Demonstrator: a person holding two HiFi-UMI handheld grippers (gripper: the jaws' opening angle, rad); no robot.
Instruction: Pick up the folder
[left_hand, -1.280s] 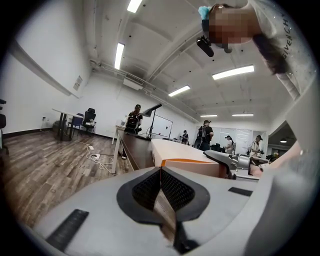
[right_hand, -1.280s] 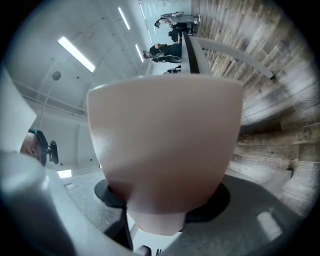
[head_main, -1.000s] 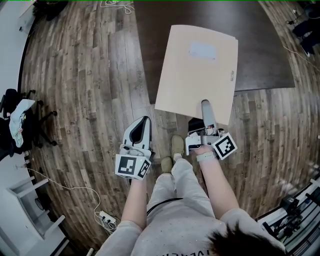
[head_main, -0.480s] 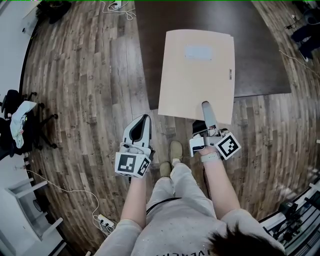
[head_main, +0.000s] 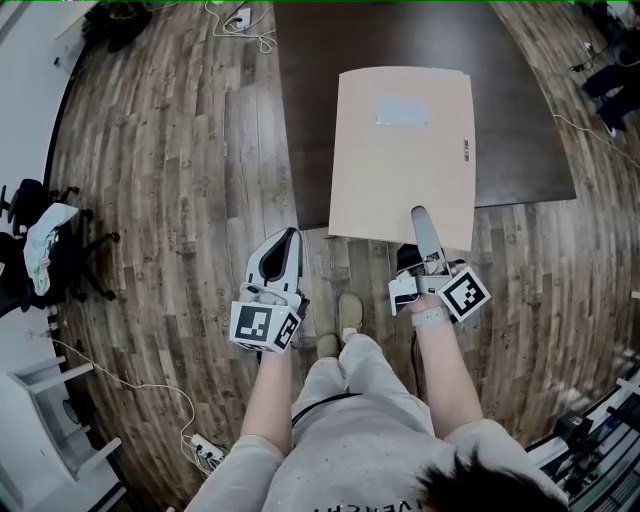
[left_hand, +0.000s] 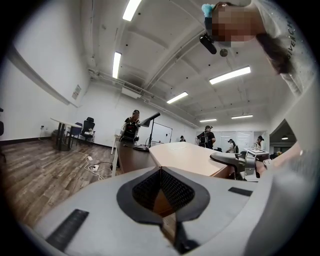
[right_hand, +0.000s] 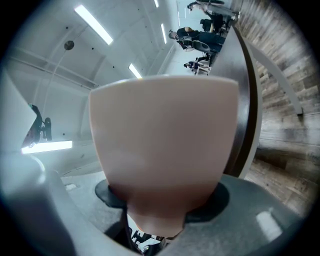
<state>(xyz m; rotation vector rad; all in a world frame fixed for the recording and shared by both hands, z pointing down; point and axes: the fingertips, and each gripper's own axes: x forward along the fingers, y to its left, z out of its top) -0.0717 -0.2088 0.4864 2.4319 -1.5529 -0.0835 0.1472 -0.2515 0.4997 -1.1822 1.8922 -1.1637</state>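
While my right gripper (head_main: 421, 216) bites the near edge of the folder (head_main: 403, 160), its jaws are clamped on the beige cover. One jaw lies on top of the sheet and the other is hidden beneath it. In the right gripper view the folder (right_hand: 165, 135) fills the space ahead of me, pinched between the dark pads at the bottom.

Most of the folder lies over the dark table (head_main: 300, 100). Its near edge, where I hold it, juts out past the table's near edge and hangs over the wood floor (head_main: 150, 180). A pale label (head_main: 403, 110) sits on the cover toward the table's far side. Whether the far end rests on the tabletop I cannot tell.

My left gripper (head_main: 290, 238) hangs off the table, just short of its near left corner and over the floor. Its jaws are pressed together with nothing between them, and it points level toward the table (left_hand: 131, 159).
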